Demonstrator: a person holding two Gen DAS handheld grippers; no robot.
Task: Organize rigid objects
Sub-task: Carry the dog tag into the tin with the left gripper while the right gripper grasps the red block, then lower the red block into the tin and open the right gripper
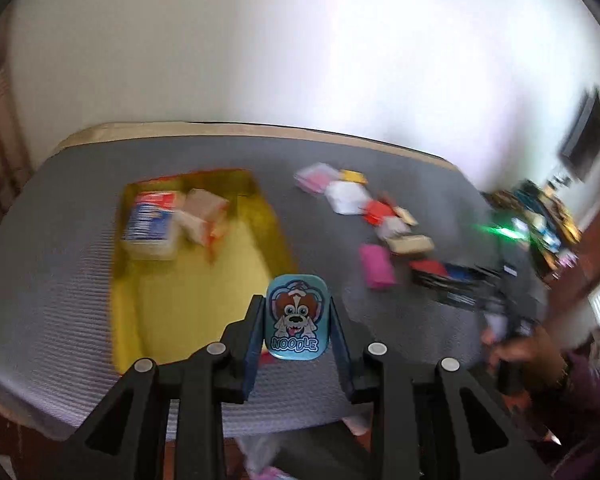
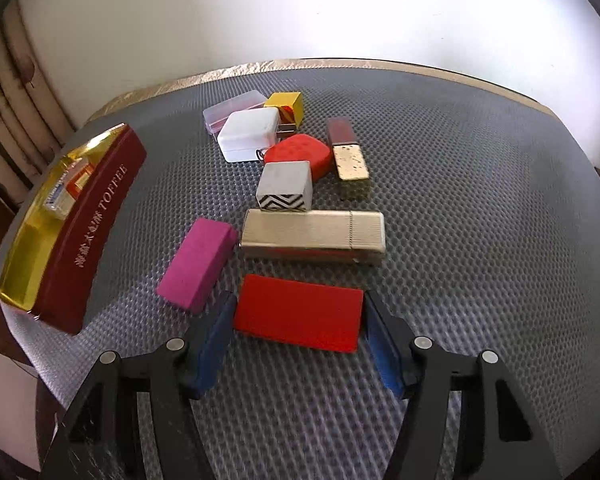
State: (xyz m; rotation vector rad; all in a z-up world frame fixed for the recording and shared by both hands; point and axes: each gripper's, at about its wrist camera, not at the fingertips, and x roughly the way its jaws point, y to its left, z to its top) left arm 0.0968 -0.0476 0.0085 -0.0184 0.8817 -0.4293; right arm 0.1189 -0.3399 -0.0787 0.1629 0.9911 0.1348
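right wrist view: the right claw (image 2: 299, 334) is spread around a flat red block (image 2: 298, 312) lying on the grey tabletop (image 2: 480, 220), its blue pads beside each short end though contact is unclear, with a pink block (image 2: 196, 264) and gold case (image 2: 312, 236) just beyond and the toffee tin (image 2: 88, 236) off to the left. in the left wrist view, the left claw (image 1: 298, 320) pinches a blue noodle tin (image 1: 298, 316) above the near edge of the tin's yellow interior (image 1: 204, 280), where 2 blurred boxes (image 1: 172, 220) lie at the far end.
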